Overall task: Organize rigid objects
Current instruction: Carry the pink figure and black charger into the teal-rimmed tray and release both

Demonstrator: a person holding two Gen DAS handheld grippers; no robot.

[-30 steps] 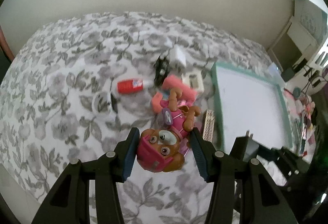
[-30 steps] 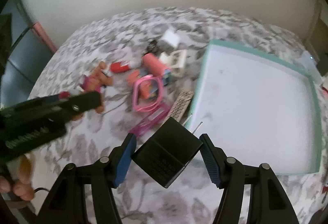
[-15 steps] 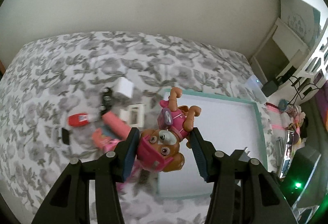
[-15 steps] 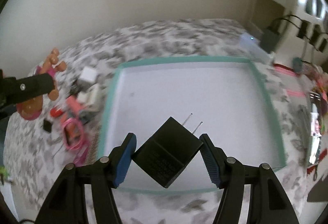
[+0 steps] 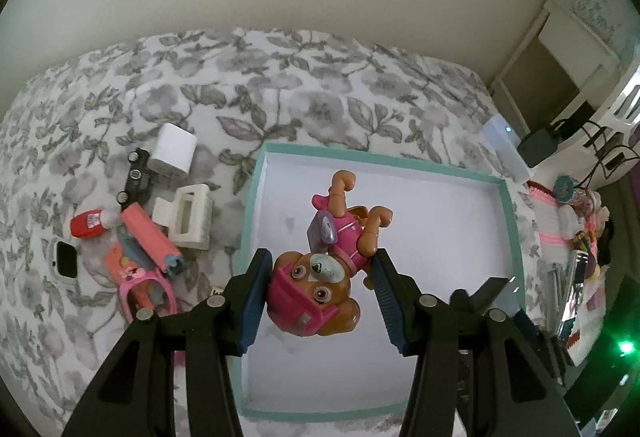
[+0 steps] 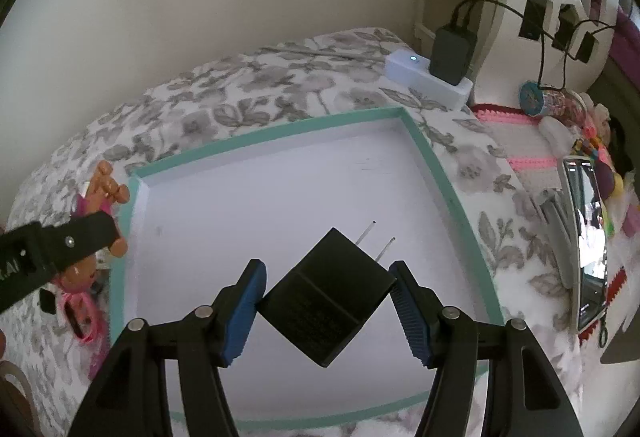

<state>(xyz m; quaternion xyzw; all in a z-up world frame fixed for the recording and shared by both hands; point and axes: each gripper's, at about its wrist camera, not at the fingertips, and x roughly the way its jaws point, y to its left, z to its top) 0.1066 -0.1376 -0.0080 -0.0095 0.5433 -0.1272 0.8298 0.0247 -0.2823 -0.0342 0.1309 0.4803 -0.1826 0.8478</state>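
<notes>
Toy dog (image 5: 316, 277) and black charger (image 6: 326, 297) are clamped in left fingers (image 5: 252, 301) and right fingers (image 6: 244, 313), both held directly above the tray (image 6: 440, 173).

Floral grey-and-white bed (image 5: 304, 85) carries it all: a teal-rimmed white tray (image 5: 510, 221) sits on the cover, and left of it a clutter of a white charger (image 5: 173, 156), white clip (image 5: 188, 217), red bottle (image 5: 86, 225), pink glasses (image 5: 148, 287).
</notes>
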